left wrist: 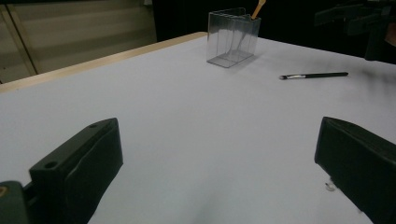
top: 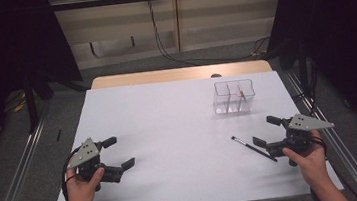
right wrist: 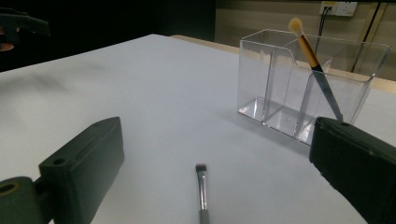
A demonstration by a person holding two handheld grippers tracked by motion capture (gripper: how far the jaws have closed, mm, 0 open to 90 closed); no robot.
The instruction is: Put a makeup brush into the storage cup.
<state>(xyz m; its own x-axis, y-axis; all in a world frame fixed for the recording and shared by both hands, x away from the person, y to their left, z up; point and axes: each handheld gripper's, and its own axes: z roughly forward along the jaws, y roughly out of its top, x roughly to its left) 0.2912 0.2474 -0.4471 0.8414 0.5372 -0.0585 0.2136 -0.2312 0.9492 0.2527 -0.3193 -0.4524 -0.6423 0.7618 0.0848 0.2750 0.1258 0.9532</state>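
A thin black makeup brush (top: 253,148) lies flat on the white table at the right; in the right gripper view the brush (right wrist: 202,191) points its small tip away, low between the jaws. My right gripper (top: 264,130) is open just beside it, holding nothing (right wrist: 219,144). A clear plastic organizer (top: 235,96) with several compartments stands farther back; one compartment holds an orange-handled brush (right wrist: 313,56) that leans upright. My left gripper (top: 121,151) rests open at the near left, empty (left wrist: 217,140), far from both brushes.
The white table (top: 179,130) has a wooden strip along its far edge. Metal rails run along the floor at both sides, and cables hang by the back wall. From the left gripper view, the organizer (left wrist: 232,37) and lying brush (left wrist: 314,75) are across the table.
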